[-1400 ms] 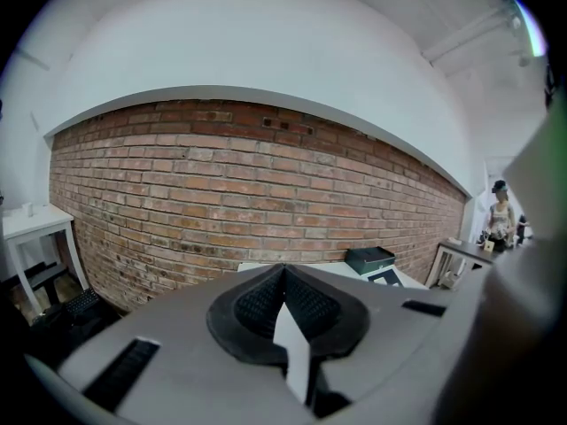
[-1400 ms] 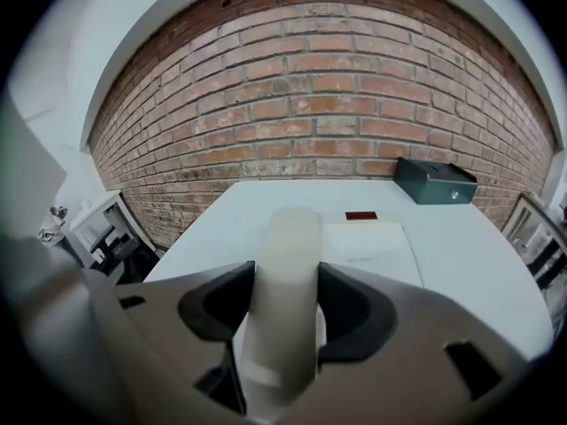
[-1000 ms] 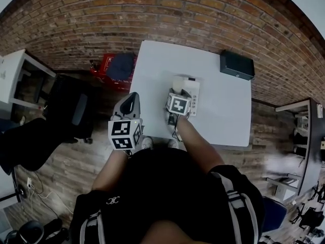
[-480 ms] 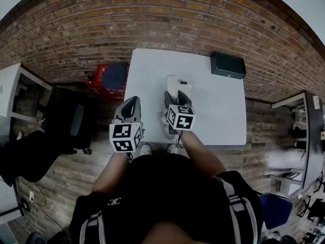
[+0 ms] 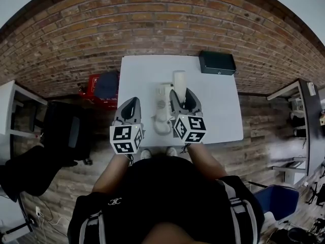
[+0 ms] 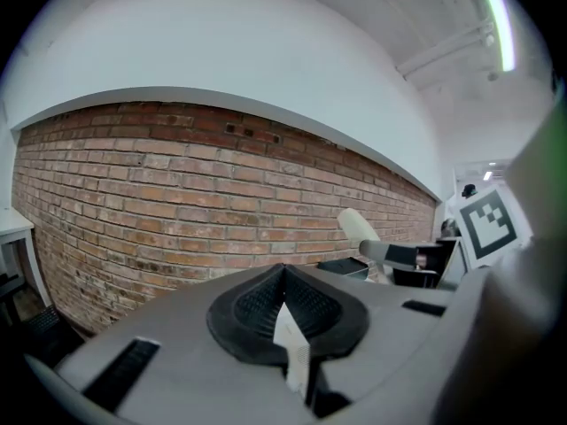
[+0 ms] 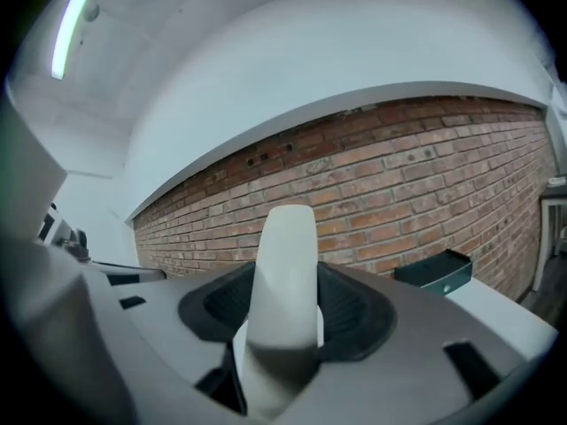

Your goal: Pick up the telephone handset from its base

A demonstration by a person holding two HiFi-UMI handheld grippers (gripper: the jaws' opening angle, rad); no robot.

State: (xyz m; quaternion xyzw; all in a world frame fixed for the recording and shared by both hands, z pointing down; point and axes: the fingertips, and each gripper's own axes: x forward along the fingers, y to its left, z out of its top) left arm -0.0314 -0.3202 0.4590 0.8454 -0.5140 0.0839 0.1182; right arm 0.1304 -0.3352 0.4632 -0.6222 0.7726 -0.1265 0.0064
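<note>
The white telephone handset (image 5: pixel 180 80) is up off its base and sticks out past the tips of my right gripper (image 5: pixel 184 93), which is shut on it. In the right gripper view the handset (image 7: pixel 283 277) stands between the jaws, pointing at the brick wall. The white base (image 5: pixel 163 105) lies on the white table (image 5: pixel 213 111) just left of the right gripper, with a cord trailing toward the near edge. My left gripper (image 5: pixel 132 103) hovers at the table's left edge, shut on nothing. The left gripper view shows its jaws (image 6: pixel 283 277) together and the raised handset (image 6: pixel 358 227) off to the right.
A black box (image 5: pixel 217 62) sits at the table's far right corner, also seen as the black box (image 7: pixel 433 273) in the right gripper view. A brick wall (image 5: pixel 152 19) runs behind the table. A red crate (image 5: pixel 101 85) and a black chair (image 5: pixel 61 131) stand left of the table.
My right gripper has come up off the base with the handset in it and moved right, uncovering the base. The left gripper has hardly moved.
</note>
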